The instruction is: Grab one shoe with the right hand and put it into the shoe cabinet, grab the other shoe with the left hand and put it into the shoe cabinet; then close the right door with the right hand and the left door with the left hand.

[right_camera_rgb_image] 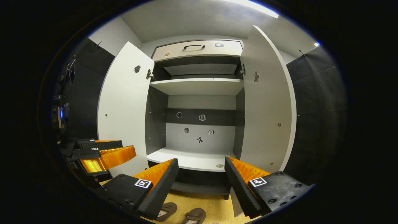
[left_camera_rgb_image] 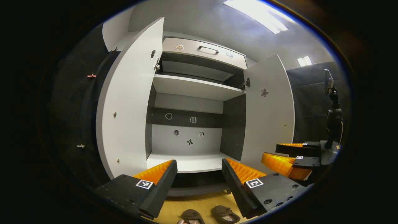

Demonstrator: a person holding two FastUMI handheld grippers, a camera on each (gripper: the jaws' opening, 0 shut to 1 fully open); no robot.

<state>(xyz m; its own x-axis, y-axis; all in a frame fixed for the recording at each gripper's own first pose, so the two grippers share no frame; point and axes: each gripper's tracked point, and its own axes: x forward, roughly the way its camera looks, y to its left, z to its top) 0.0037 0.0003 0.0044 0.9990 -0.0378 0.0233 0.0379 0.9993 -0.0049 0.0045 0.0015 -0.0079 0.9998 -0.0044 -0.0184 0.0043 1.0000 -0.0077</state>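
1. Both doors of the shoe cabinet (right_camera_rgb_image: 199,124) stand open; right gripper (right_camera_rgb_image: 201,174) and left gripper (left_camera_rgb_image: 199,175) hover with jaws wide, empty.
2. Two shoes (right_camera_rgb_image: 194,215) lie on the floor below; the right gripper should dip low, straddling one.

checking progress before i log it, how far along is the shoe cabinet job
Nothing looks done yet. Both shoes lie on the floor in front of the shoe cabinet, whose lower shelf holds no shoe. The left door and right door stand wide open. In hand: nothing; the left gripper and right gripper are open and empty. Left: place both shoes, then close both doors.
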